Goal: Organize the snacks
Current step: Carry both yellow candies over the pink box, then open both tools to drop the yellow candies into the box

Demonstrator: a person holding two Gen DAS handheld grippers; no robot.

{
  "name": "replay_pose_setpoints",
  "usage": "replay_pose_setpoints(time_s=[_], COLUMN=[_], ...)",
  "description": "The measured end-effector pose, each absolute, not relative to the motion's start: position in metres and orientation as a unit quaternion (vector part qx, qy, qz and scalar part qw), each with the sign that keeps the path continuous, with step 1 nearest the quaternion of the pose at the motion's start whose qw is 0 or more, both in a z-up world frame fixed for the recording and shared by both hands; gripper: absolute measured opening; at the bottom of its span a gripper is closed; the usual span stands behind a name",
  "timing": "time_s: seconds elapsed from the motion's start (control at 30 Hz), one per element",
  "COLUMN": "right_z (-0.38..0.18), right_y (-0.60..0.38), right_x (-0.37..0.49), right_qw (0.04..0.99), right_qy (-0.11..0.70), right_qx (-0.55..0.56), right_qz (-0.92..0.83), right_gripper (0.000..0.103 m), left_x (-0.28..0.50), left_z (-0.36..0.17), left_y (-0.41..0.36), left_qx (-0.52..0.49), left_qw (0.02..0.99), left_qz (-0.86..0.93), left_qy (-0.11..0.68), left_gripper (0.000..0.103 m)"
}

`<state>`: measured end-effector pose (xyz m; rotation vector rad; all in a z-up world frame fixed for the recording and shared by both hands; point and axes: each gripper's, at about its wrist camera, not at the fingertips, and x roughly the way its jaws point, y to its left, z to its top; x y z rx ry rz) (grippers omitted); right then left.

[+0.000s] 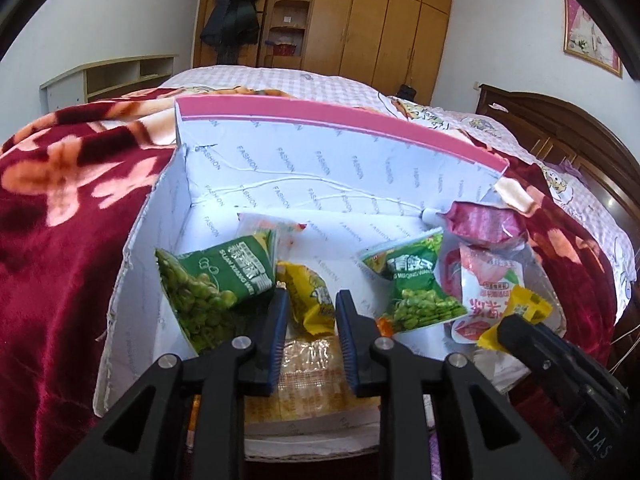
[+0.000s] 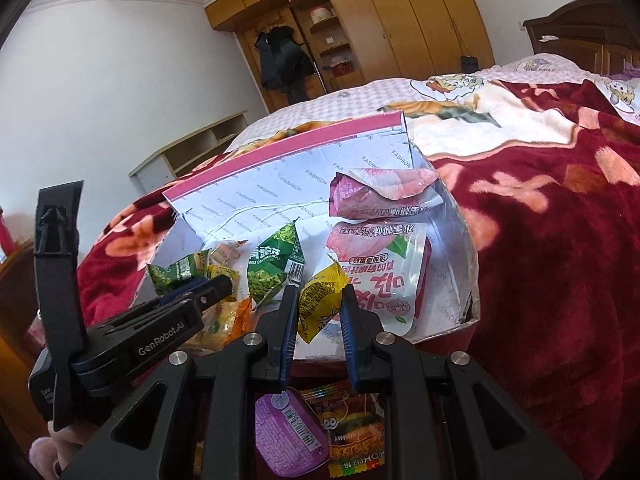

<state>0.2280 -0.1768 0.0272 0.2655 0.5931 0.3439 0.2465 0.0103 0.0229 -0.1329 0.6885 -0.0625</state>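
A white cardboard box (image 1: 320, 160) with a pink rim lies open on the bed, also seen in the right wrist view as the box (image 2: 260, 184). Inside are two green pea packets (image 1: 208, 292) (image 1: 416, 292) and pink pouches (image 1: 488, 288) (image 2: 380, 268). My left gripper (image 1: 310, 298) reaches into the box, its blue pads against a yellow snack packet (image 1: 308, 308) resting low among the others. My right gripper (image 2: 318, 292) is shut on another yellow packet (image 2: 320, 300), held over the box's near right side. In the left wrist view this right gripper (image 1: 504, 328) enters from the lower right.
A red floral blanket (image 1: 60, 220) surrounds the box on the bed. Below the right gripper lie a purple tub (image 2: 288, 436) and a gummy packet (image 2: 356, 436). A wooden wardrobe (image 1: 380, 20) and a dark headboard (image 1: 560, 128) stand beyond.
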Motion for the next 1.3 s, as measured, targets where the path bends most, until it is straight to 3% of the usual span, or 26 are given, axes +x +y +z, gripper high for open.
replay_pose_setpoints(time_s=[0.07, 0.3, 0.4, 0.47, 0.53, 0.63, 1.3], right_z=[0.027, 0.026, 0.026, 0.026, 0.028, 0.032, 0.046], right_y=[-0.175, -0.175, -0.177, -0.178, -0.177, -0.175, -0.186], right_x=[0.227, 0.229, 0.229, 0.229, 0.226, 0.221, 0.195], right_qw=[0.935, 0.934, 0.934, 0.933, 0.934, 0.937, 0.943], right_qy=[0.288, 0.287, 0.285, 0.283, 0.276, 0.266, 0.243], right_qx=[0.125, 0.129, 0.134, 0.14, 0.14, 0.134, 0.142], right_qz=[0.165, 0.167, 0.17, 0.175, 0.179, 0.18, 0.179], right_gripper=[0.022, 0.022, 0.022, 0.024, 0.034, 0.043, 0.052], left_x=[0.245, 0.243, 0.239, 0.236, 0.232, 0.227, 0.187], left_z=[0.023, 0.022, 0.024, 0.026, 0.03, 0.034, 0.055], left_y=[0.008, 0.005, 0.003, 0.002, 0.0, -0.004, 0.007], left_qx=[-0.063, -0.055, -0.056, -0.055, -0.049, -0.033, -0.052], left_qw=[0.939, 0.941, 0.942, 0.943, 0.946, 0.949, 0.95], left_qz=[-0.039, -0.038, -0.04, -0.04, -0.036, -0.028, -0.017], left_qy=[0.335, 0.332, 0.329, 0.326, 0.32, 0.311, 0.309], left_gripper=[0.037, 0.039, 0.047, 0.056, 0.063, 0.064, 0.068])
